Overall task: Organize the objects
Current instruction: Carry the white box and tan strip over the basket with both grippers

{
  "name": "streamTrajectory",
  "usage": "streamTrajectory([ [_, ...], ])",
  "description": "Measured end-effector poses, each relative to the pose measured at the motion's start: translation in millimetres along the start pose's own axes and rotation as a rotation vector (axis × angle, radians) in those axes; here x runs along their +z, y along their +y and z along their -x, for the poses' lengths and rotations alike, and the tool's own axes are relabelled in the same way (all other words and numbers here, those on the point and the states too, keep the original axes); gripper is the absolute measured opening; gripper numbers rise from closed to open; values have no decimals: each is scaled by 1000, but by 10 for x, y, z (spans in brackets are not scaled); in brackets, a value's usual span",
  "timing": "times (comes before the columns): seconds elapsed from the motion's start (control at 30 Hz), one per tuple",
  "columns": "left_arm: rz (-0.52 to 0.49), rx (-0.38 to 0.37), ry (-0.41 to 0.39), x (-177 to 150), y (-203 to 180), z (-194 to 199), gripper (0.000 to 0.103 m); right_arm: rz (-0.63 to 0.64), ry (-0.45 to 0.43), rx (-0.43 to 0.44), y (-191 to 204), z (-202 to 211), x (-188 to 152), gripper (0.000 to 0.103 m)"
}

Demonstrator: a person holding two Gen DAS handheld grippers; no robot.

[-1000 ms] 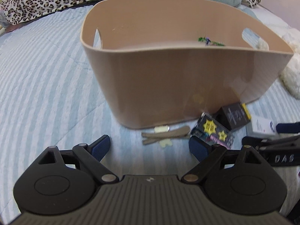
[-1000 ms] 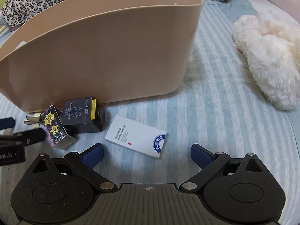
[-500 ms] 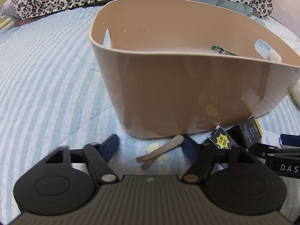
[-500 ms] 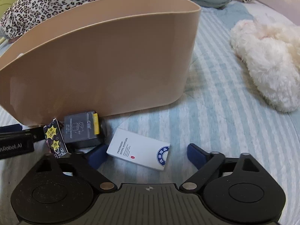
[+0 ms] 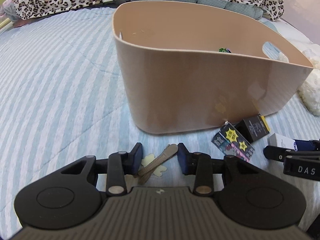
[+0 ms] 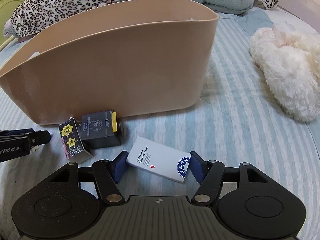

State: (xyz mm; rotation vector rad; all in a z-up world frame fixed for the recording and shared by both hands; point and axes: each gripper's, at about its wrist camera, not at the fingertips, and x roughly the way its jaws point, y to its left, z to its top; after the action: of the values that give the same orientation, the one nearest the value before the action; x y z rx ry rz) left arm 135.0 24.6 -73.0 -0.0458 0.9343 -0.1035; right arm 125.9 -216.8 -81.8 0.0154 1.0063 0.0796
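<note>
Left gripper (image 5: 160,157) apart, straddling clip (image 5: 158,161), long axis diagonal. Right gripper (image 6: 156,165) flanks box (image 6: 159,165); contact probably made, unclear.

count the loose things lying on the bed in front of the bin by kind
Small boxes: 3 – white box, black box, star-print box
Hair clips: 1 – tan hair clip
Total: 4, all outside the beige bin
</note>
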Motion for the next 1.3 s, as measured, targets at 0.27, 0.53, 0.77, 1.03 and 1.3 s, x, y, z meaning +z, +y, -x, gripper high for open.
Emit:
streamTrajectory([
  [0.27, 12, -10, 24, -133, 163, 211, 11, -13, -24, 18, 3, 214, -42, 62],
  [0.53, 8, -16, -2, -141, 185, 451, 11, -20, -57, 37, -70, 357, -39, 62],
  [0.77, -45, -37, -116, 150, 6, 833, 11, -13, -141, 72, -82, 760, 94, 62],
  [1.03, -58, -77, -242, 544, -146, 1194, 11, 11, -283, 94, -91, 1176, 492, 62],
  [1.3, -68, -45, -300, 971, -238, 1084, 11, 37, -375, 88, -44, 1261, 906, 62],
])
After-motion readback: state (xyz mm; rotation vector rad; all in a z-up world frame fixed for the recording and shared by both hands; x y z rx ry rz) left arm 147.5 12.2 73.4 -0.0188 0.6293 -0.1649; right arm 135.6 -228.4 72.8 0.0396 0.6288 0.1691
